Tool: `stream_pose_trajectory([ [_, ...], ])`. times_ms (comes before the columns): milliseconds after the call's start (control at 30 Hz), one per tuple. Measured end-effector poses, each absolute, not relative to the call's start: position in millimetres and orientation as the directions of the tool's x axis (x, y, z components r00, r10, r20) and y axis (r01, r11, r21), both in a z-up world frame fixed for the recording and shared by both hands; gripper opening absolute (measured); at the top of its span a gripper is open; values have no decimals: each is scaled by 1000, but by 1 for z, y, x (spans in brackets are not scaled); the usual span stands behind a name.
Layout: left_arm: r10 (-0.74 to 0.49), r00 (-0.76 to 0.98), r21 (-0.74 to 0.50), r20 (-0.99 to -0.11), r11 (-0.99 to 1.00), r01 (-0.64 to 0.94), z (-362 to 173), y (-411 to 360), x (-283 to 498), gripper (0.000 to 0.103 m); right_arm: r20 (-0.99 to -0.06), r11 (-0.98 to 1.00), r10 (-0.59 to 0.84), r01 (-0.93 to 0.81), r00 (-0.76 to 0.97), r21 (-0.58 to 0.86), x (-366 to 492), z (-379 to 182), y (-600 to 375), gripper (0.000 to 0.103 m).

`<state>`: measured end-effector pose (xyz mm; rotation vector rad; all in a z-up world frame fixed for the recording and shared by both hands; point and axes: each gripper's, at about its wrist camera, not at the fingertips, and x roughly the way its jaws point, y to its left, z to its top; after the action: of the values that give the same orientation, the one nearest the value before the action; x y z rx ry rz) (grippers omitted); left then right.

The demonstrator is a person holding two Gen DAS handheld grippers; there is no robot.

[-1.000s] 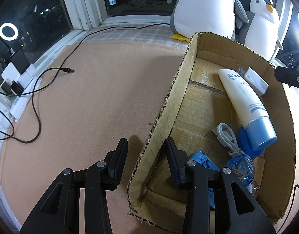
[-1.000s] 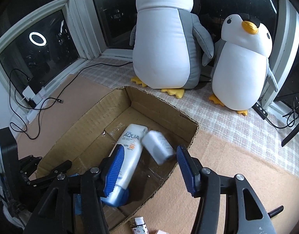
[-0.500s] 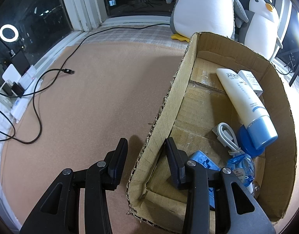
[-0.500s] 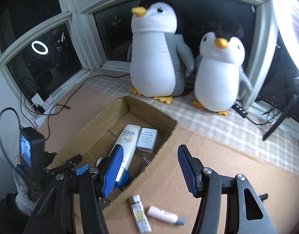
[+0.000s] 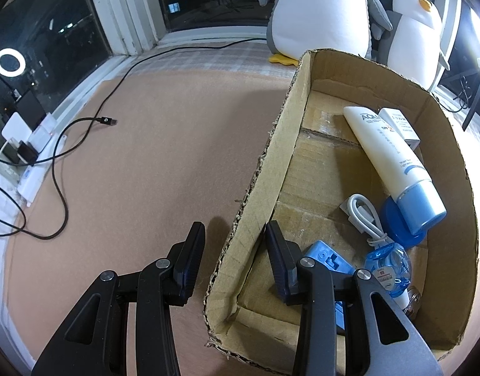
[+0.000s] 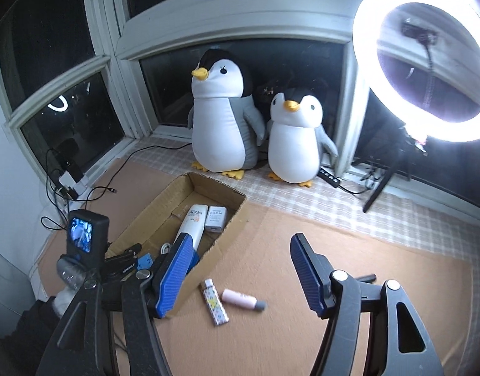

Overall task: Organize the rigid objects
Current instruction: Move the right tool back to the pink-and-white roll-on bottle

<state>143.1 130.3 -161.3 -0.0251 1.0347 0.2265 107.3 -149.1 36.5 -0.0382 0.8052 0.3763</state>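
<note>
Straddling the near wall of the cardboard box (image 5: 265, 169), the left gripper (image 5: 233, 250) clamps it. The right gripper (image 6: 240, 269), empty, jaws opening, hovers above the lighter (image 6: 215, 301) and pink tube (image 6: 242, 299) beside the box.

My right gripper (image 6: 238, 271) now stands higher and further back from the box (image 6: 237, 216) than a second ago, when its fingers framed the opening closely; its jaws are opening with nothing between them. The small white box (image 6: 215, 218), then in mid-fall and blurred, now lies flat on the box floor, touching the tube (image 6: 191, 222). In my left view it sits square beside the tube. A lighter (image 6: 215, 301) and a pink stick (image 6: 242, 300) have come into sight.
</note>
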Motion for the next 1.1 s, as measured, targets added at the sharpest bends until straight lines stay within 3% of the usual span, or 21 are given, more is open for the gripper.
stream_pose_trajectory([
  [367, 183, 490, 106, -852, 978, -180, -160, 126, 142, 38, -721, 943, 289, -318, 629, 100, 55, 31, -165, 64],
  [1100, 154, 476, 67, -866, 979, -194, -161, 134, 149, 38, -854, 861, 251, -509, 456, -19, 112, -111, -137, 64],
])
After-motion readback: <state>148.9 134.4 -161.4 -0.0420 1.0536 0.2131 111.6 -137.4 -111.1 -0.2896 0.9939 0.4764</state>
